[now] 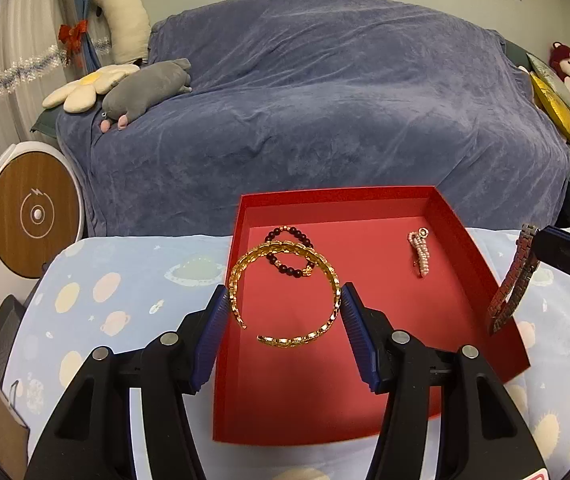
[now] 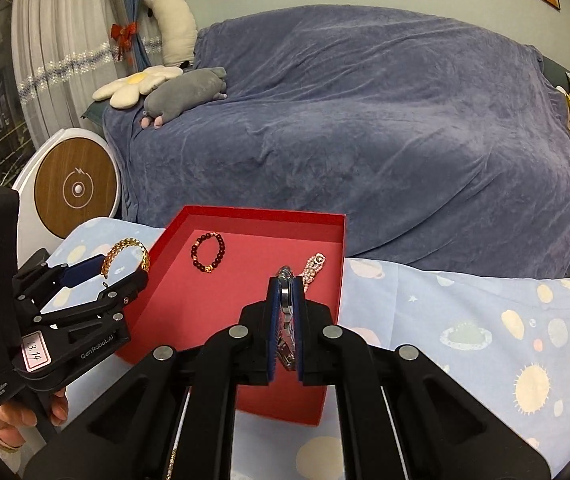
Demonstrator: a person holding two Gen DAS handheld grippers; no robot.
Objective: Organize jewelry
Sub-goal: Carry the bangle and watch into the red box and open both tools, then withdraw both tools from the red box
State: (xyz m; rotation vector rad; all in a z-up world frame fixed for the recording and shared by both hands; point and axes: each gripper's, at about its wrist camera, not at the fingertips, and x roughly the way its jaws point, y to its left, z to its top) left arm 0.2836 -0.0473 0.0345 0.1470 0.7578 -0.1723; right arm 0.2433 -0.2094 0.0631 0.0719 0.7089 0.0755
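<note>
A red open box (image 1: 365,204) (image 2: 261,216) lies on the light blue patterned cloth. A dark bead bracelet (image 1: 291,240) (image 2: 208,252) and a small pink pearl piece (image 1: 420,252) (image 2: 313,266) rest inside it. My left gripper (image 1: 285,300) (image 2: 119,270) is shut on a wide gold bangle (image 1: 285,288) (image 2: 125,254), held above the box's left part. My right gripper (image 2: 285,284) is shut on a silver metal link watch band (image 2: 286,320) (image 1: 513,280), which hangs over the box's right side.
A sofa under a blue-grey throw (image 1: 317,92) stands behind the table, with plush toys (image 1: 145,88) on its left end. A white round device with a wooden face (image 1: 33,212) stands at the left. A hand (image 2: 9,420) holds the left gripper's handle.
</note>
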